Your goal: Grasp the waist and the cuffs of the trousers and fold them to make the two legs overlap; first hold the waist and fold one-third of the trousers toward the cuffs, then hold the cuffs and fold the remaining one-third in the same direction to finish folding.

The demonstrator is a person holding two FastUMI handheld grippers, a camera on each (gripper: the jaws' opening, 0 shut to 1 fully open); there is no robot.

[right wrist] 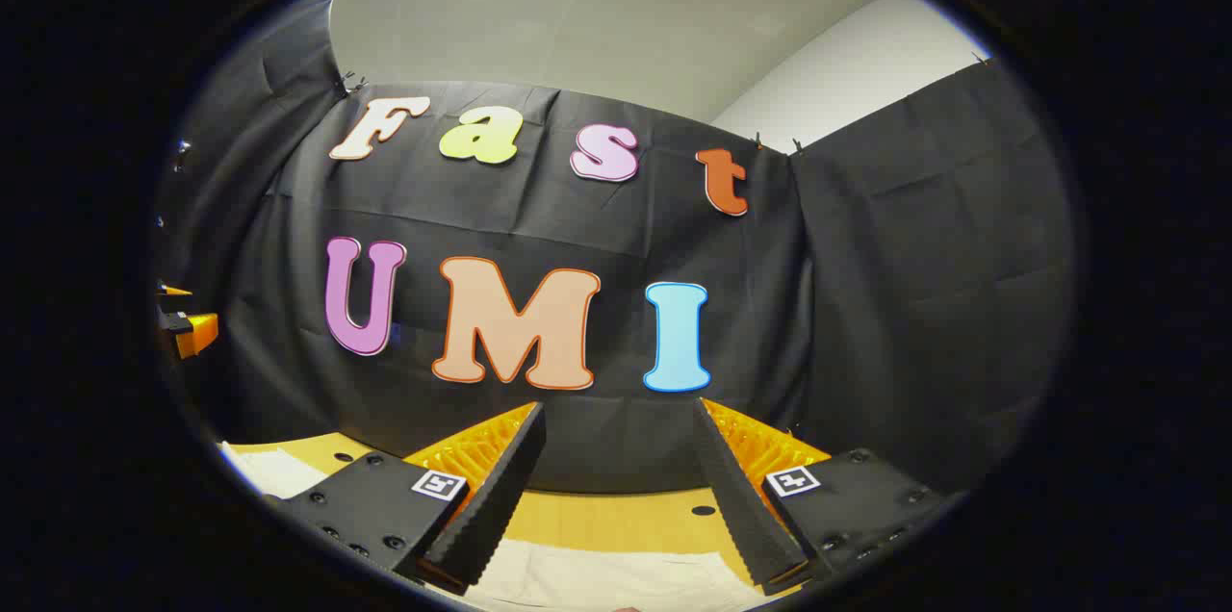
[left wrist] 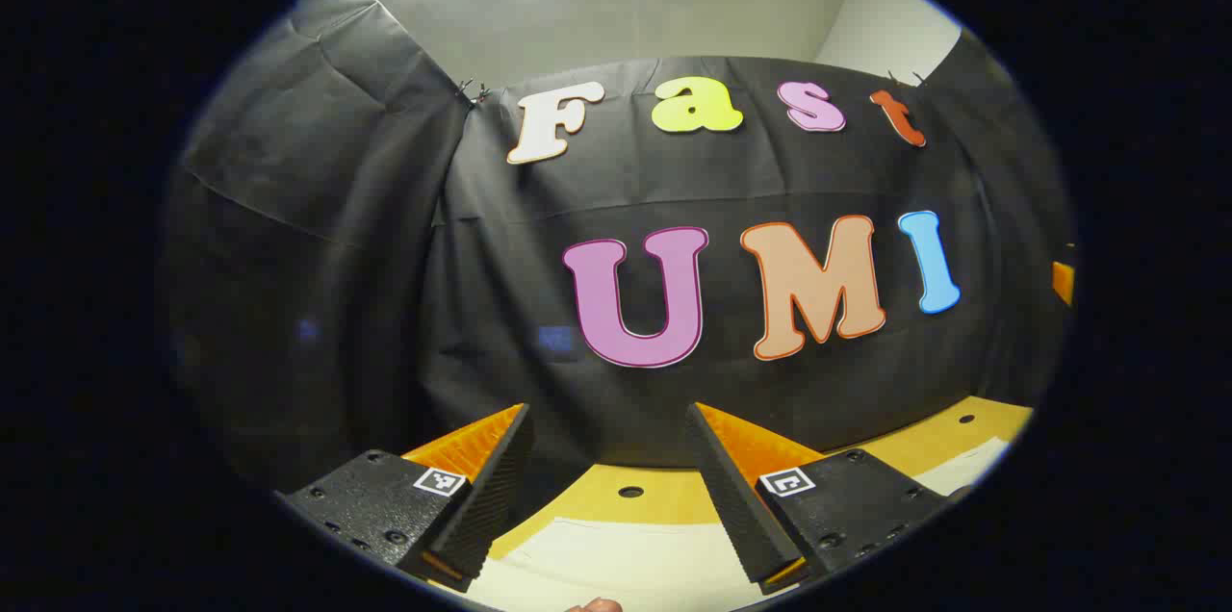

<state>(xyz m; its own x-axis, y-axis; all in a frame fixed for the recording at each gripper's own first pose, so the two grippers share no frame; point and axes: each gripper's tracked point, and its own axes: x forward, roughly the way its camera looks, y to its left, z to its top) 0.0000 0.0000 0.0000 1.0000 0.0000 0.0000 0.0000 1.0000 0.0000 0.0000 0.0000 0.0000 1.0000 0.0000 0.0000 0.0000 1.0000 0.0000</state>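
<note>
Left gripper (left wrist: 606, 468) and right gripper (right wrist: 616, 468), fingers spread and empty, level above pale trousers (right wrist: 597, 578) lying below both.

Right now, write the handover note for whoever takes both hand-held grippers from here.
Left hand-held gripper: open, holding nothing, raised and facing the booth wall.
Right hand-held gripper: open, holding nothing, likewise raised.
Job's things: pale cloth, probably the trousers, lies flat on the yellow table below both grippers; waist and cuffs cannot be told apart from here.
Done: no fold can be seen.
Left: grasp waist and cuffs, overlap the legs, fold the waist third toward the cuffs, then the cuff third.
</note>
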